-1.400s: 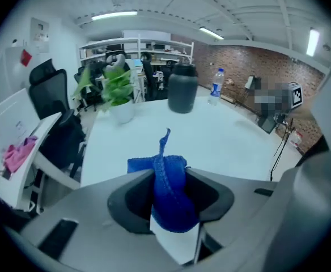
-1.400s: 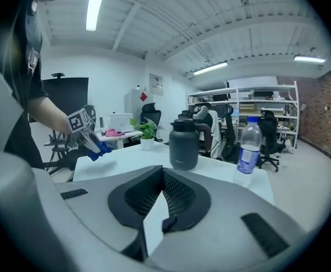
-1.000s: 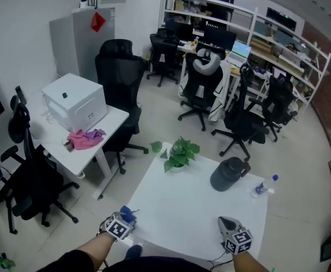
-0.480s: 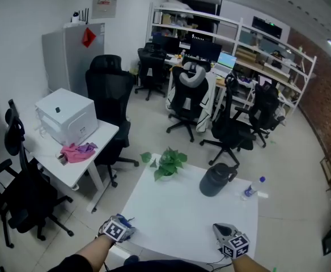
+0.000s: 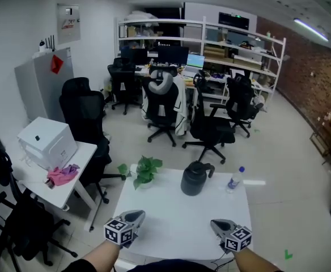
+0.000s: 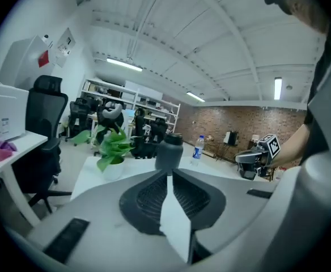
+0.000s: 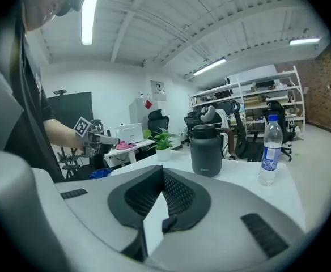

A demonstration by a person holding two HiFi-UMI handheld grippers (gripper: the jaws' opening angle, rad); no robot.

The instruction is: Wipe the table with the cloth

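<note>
1. Well, from where I stand the person holds both tools up over the near edge of the white table (image 5: 177, 208), each aimed across it and dipping only slightly.
2. The left gripper (image 5: 137, 214) hovers above the near left corner. Its jaws have just been closing, and the dark ribbed pads (image 6: 145, 197) now meet at their tips with nothing between them.
3. The right gripper (image 5: 214, 224) hangs above the near right part of the table, well apart from the left one. Its pads (image 7: 179, 194) also meet at the tips, and it holds nothing.
4. A blue cloth (image 7: 100, 173) (crumpled, and small in the picture) shows only in the right gripper view. It lies low beneath the left gripper, by the table's near left edge, and I cannot tell what it rests on. Neither gripper touches it.
5. Three things stand along the far side of the table:
   - A potted plant (image 5: 145, 171) is at the far left corner.
   - A dark insulated jug (image 5: 195, 179) with a handle is near the middle.
   - A clear water bottle (image 5: 236, 178) with a blue cap stands just to the jug's right, not touching it.
6. Off to the left, apart from the table, is a white side desk (image 5: 86, 152). A white boxy machine (image 5: 46, 143) sits on it, and a pink cloth (image 5: 62, 174) lies in front of that, near the desk's edge.
7. Black office chairs (image 5: 86, 115) fill the floor beyond, in front of white shelving (image 5: 211, 30).
</note>
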